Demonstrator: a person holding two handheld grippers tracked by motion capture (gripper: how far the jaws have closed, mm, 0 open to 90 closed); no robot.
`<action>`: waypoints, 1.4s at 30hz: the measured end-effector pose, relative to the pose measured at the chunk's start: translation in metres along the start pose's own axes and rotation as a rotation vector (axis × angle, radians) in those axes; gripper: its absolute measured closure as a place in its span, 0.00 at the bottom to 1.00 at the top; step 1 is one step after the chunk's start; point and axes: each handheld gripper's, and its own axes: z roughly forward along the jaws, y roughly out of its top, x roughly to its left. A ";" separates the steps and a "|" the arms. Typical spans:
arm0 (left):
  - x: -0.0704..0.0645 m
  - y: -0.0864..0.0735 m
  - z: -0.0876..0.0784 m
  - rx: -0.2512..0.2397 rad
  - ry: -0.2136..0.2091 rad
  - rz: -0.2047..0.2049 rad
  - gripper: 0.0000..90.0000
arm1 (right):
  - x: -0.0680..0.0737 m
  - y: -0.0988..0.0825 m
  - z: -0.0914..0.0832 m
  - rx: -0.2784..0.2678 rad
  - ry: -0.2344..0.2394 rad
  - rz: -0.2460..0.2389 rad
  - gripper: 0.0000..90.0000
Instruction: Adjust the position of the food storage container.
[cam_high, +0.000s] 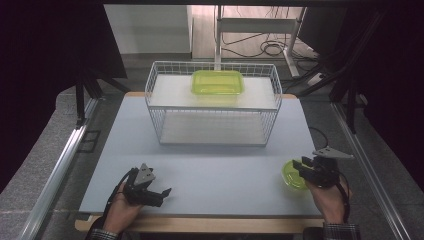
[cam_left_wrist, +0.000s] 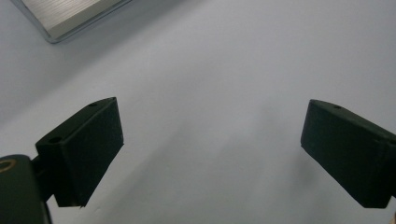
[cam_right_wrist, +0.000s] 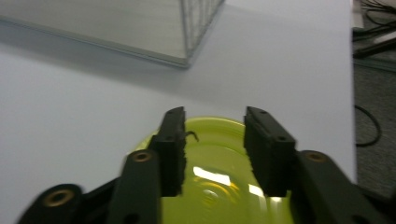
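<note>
The right gripper (cam_right_wrist: 212, 149) hovers over the round translucent yellow-green plastic bowl (cam_high: 291, 173) at the table's near right edge, jaws partly spread and gripping nothing yet — the left gripper (cam_left_wrist: 210, 154) rests wide open, idle.

White wire two-tier rack (cam_high: 212, 107) at upper centre of the pale grey tabletop (cam_high: 200, 170); a yellow-green translucent rectangular plastic container (cam_high: 218, 82) rests on its top shelf.

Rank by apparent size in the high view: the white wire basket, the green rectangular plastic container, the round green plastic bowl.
1. White wire basket, clearly largest.
2. Green rectangular plastic container.
3. Round green plastic bowl, smallest, though partly hidden by the right hand-held gripper.
</note>
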 end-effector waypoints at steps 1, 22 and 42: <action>0.000 0.000 0.000 0.000 0.000 0.000 0.06 | -0.004 -0.001 -0.002 0.002 -0.013 -0.001 0.77; -0.001 0.000 0.002 0.015 0.003 0.010 0.06 | -0.039 -0.026 -0.006 0.115 -0.112 0.088 0.99; -0.002 -0.001 0.003 0.024 0.003 0.018 0.06 | 0.008 -0.020 0.010 0.159 0.054 0.028 0.99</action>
